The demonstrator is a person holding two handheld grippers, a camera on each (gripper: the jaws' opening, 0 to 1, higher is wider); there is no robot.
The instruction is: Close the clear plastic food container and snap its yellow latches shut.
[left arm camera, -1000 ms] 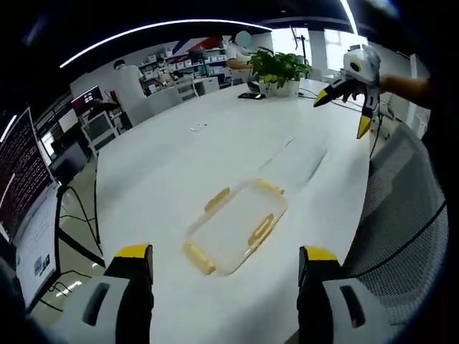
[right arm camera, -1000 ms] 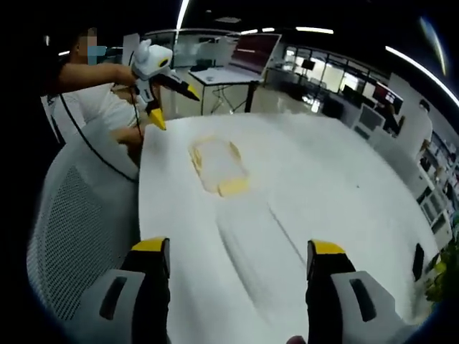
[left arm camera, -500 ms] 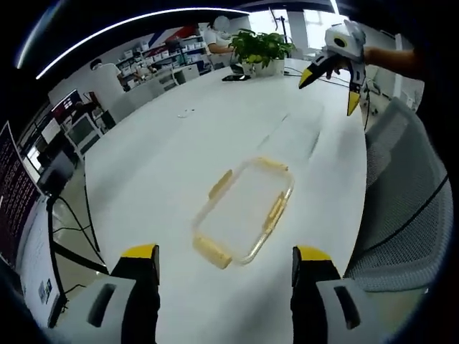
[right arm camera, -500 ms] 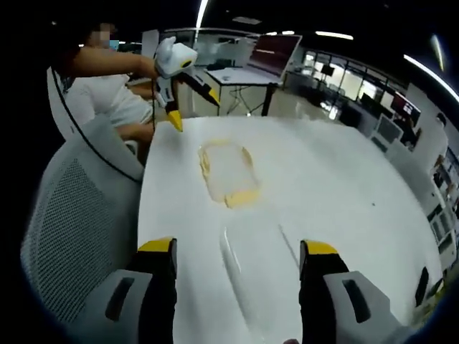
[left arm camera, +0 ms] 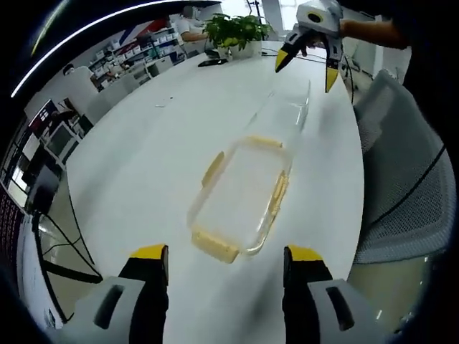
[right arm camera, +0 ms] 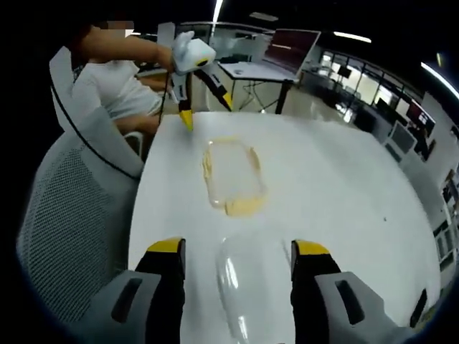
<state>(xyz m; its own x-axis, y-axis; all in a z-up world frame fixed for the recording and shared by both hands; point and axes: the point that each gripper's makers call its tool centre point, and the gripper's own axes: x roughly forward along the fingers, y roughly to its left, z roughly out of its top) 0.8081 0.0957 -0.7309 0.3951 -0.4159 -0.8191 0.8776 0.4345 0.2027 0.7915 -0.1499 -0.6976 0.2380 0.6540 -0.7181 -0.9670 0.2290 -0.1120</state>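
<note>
Jaws apart and empty on both tools: the left gripper (left arm camera: 224, 252) hangs over the yellow-latched lid (left arm camera: 242, 195), while the right gripper (right arm camera: 237, 247) brackets the clear container (right arm camera: 252, 290). Both pieces lie end to end on the white table (left arm camera: 143, 158), long axes aligned, lid nearer the left.

My white table (left arm camera: 150, 150) carries the yellow-latched lid (left arm camera: 240, 195) near its edge, the clear container (left arm camera: 285, 112) just beyond, potted plants (left arm camera: 233, 32) at the far end.
</note>
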